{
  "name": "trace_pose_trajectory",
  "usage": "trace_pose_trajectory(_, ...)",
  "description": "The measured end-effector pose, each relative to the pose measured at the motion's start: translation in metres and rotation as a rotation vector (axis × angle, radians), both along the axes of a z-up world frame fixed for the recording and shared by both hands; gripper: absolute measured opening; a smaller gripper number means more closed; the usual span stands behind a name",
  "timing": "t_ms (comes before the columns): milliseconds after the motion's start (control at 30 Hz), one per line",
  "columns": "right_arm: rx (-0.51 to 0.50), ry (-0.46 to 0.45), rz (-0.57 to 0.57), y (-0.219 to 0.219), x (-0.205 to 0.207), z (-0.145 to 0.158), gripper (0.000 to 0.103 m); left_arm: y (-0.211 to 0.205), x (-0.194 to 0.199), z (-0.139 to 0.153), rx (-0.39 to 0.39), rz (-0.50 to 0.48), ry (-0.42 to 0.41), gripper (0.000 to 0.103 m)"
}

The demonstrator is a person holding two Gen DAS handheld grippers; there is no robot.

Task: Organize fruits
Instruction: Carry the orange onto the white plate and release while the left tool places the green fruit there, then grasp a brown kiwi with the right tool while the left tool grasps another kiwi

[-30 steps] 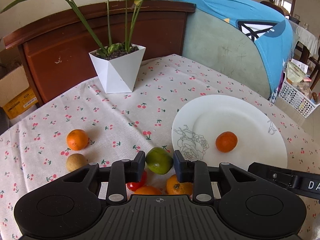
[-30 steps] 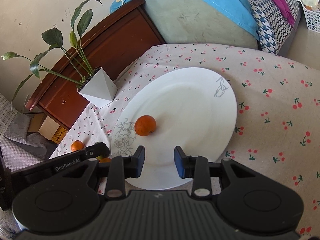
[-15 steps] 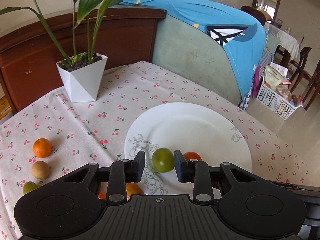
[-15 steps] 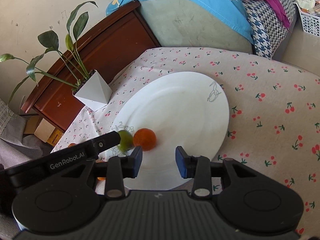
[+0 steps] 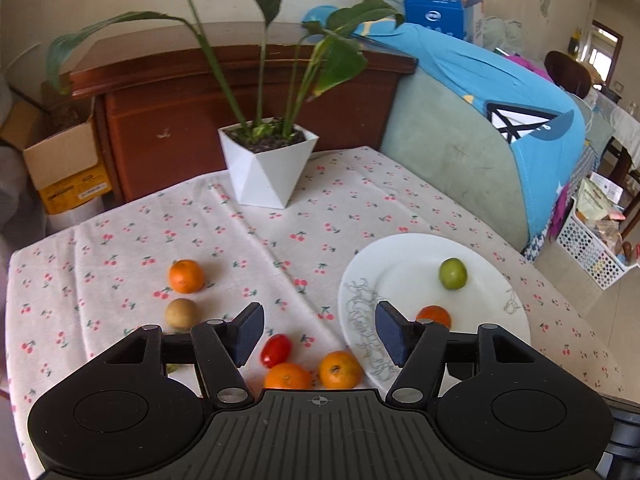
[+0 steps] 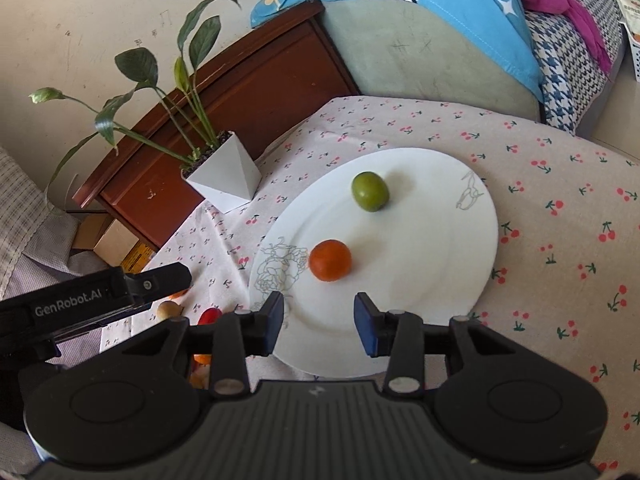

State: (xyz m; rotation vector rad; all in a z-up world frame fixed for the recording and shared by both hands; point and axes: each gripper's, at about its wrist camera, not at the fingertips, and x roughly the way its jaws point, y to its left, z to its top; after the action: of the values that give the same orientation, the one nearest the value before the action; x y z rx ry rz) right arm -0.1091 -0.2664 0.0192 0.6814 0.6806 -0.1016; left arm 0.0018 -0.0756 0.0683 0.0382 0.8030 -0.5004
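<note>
- Plate (image 6: 460,248): white, with a line-drawn flower at its near-left rim. It carries two fruits, a green fruit (image 6: 370,191) toward 12 o'clock and an orange (image 6: 330,260) near centre; the two lie apart.
- Loose fruit, left wrist view: two oranges (image 5: 338,369) side by side touching or nearly so at the plate's 8 o'clock edge, a red tomato (image 5: 276,350) just beside them, a third orange (image 5: 185,276) and a brown fruit (image 5: 181,313) well apart at 9 o'clock. A green scrap shows under the left finger; its identity cannot be told.
- Left gripper (image 5: 319,330): released, jaws spread wide, empty, hovering above the tomato and the two near oranges.
- Right gripper (image 6: 319,322): released, empty, poised over the plate's near rim.
- Step in hand, as judged: two fruits are placed; the left gripper is between placements.
- Next move, as judged: lower the left gripper over the tomato or a near orange, centre it between the fingers, and close gently. Round fruit may roll; the neighbours lie close.
- Surface: table under a cherry-print cloth (image 5: 360,200). A white faceted planter (image 5: 267,168) stands at 12 o'clock.
- Room: wooden cabinet (image 5: 180,120) behind the table, a cardboard box at 10 o'clock, a sofa with a blue cover (image 5: 500,92) at 2 o'clock, a white basket at 3 o'clock.
</note>
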Motion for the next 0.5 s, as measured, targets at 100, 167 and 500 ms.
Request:
trace_pose_trajectory(100,-0.018,-0.009,0.053,0.011,0.002,0.002,0.041,0.019,-0.001,-0.003,0.002,0.060,0.023,0.061)
trace_pose_trajectory(167,-0.033,-0.016,0.091,0.019,0.004,0.004,0.041,0.030,-0.004,-0.004,0.008,0.090,0.032,0.061)
trace_pose_trajectory(500,-0.055,-0.036,0.274,0.058,0.012,0.000,0.041,0.080,-0.024,-0.017,0.020,0.208,0.068,0.061)
